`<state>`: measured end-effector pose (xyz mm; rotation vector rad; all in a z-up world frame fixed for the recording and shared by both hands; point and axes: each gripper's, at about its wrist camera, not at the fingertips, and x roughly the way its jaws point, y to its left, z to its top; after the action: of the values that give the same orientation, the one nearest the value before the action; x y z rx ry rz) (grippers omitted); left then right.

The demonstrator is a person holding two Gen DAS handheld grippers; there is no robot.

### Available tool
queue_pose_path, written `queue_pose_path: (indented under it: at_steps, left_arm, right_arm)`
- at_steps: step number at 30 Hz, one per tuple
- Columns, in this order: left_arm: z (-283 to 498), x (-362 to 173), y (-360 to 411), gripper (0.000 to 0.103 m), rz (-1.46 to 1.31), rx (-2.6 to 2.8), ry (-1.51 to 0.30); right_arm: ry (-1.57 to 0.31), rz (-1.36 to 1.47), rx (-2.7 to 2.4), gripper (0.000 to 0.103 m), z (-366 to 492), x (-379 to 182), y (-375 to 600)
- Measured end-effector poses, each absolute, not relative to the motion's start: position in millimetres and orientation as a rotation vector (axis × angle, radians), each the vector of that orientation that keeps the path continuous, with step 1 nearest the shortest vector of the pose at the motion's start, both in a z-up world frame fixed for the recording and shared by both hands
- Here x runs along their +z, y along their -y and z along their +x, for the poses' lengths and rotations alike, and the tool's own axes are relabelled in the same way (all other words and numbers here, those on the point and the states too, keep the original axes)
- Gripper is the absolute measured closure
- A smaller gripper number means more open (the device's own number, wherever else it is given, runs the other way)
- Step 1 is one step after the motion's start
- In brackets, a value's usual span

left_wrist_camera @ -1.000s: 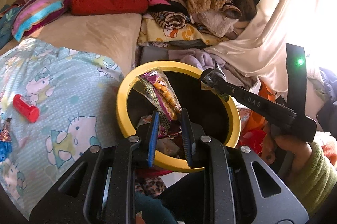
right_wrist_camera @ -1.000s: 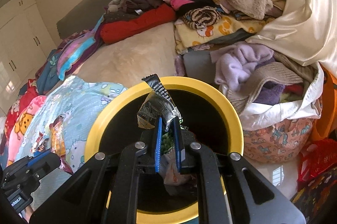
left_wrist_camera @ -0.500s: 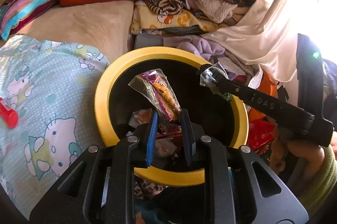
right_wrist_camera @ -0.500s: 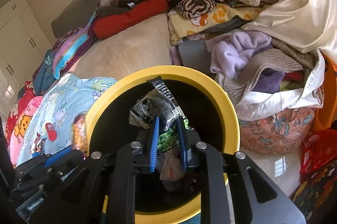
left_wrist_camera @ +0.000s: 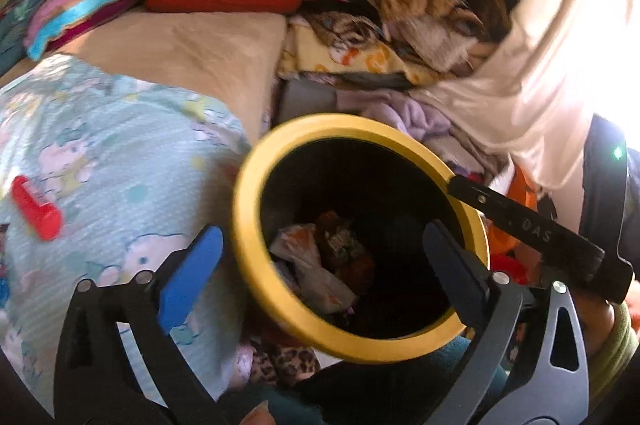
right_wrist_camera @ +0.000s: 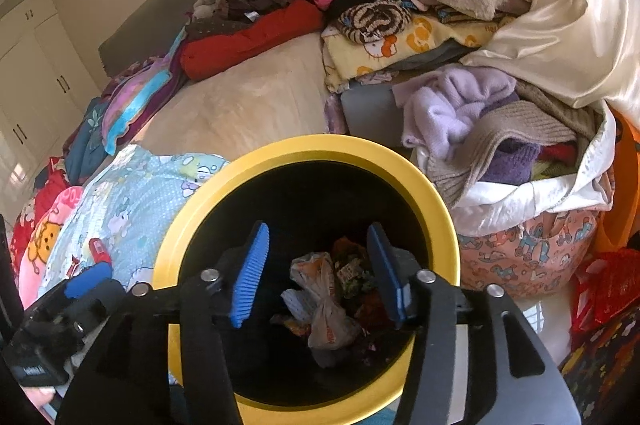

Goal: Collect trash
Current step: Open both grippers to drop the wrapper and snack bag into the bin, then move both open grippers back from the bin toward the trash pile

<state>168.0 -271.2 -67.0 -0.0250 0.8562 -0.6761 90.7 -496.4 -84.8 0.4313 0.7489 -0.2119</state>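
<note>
Both the left hand-held gripper (left_wrist_camera: pixel 320 257) and right hand-held gripper (right_wrist_camera: pixel 316 275) are opening, empty, above the yellow-rimmed bin (right_wrist_camera: pixel 444 209) holding wrappers (right_wrist_camera: pixel 328 305).

Left gripper (left_wrist_camera: pixel 320 265) over yellow-rimmed bin (left_wrist_camera: pixel 256 225), jaws opening, wide apart, nothing between pads. Crumpled wrappers (left_wrist_camera: pixel 320 261) lie at bin bottom. Right gripper (left_wrist_camera: pixel 524 221) reaches over bin's right rim, its jaws hidden. Red cylinder (left_wrist_camera: pixel 36 209) on blue cartoon blanket (left_wrist_camera: pixel 120 153) left of bin. Clothes pile (left_wrist_camera: pixel 380 5) behind.

bin (right_wrist_camera: pixel 304 149) mouth open; clothes (right_wrist_camera: pixel 460 105) behind.
</note>
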Motion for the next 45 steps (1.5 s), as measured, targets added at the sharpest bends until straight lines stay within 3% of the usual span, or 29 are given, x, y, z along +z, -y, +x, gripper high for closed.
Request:
queue_pose_path:
  at_steps: [10, 23, 45]
  left_arm:
    - [160.9, -47.1, 205.9, 0.011, -0.055, -0.524, -0.781]
    - [152.4, -16.0, 122.3, 0.011, -0.083, -0.337, -0.656]
    - [158.4, -34.9, 16.8, 0.011, -0.174, -0.142, -0.651]
  right_arm:
    - [-0.706, 0.349, -0.140, 0.041, 94.9, -62.0, 454.5]
    - [-0.656, 0.221, 0.056, 0.038, 103.7, -39.3, 365.3]
    - [-0.671, 0.048, 0.292, 0.030, 130.9, -35.8, 241.4]
